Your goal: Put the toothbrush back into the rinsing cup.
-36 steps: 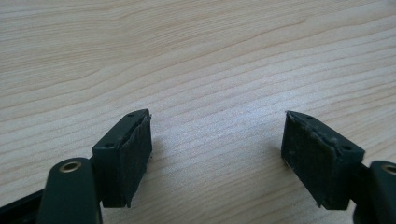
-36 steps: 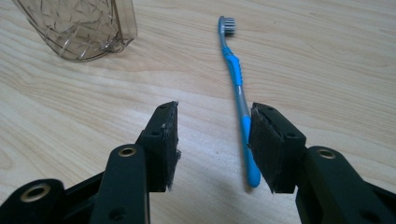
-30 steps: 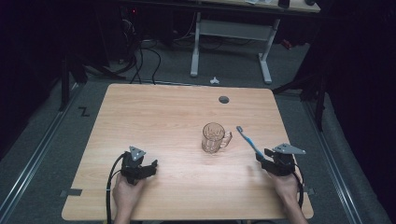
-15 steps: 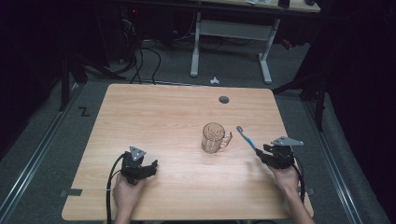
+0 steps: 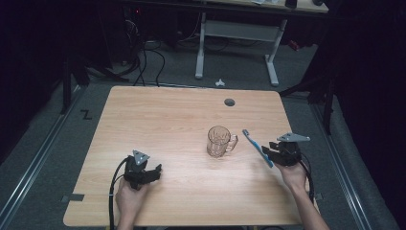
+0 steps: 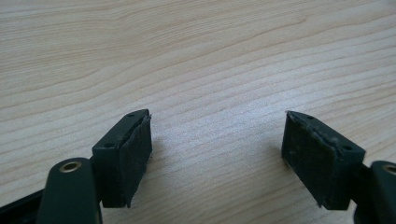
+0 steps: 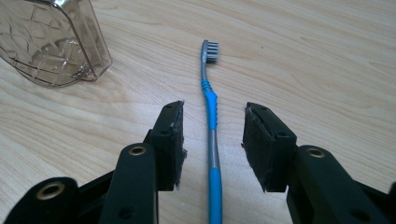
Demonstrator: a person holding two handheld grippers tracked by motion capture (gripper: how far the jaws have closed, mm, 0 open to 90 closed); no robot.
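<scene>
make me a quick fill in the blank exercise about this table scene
1. The toothbrush lies between the fingers of the ____ gripper.
2. The toothbrush handle is mostly ____ in colour.
3. The clear mug stands to the ____ of the toothbrush in the high view.
4. Between the fingers of the left gripper there is only bare ____.

Missing words: right; blue; left; table
</scene>
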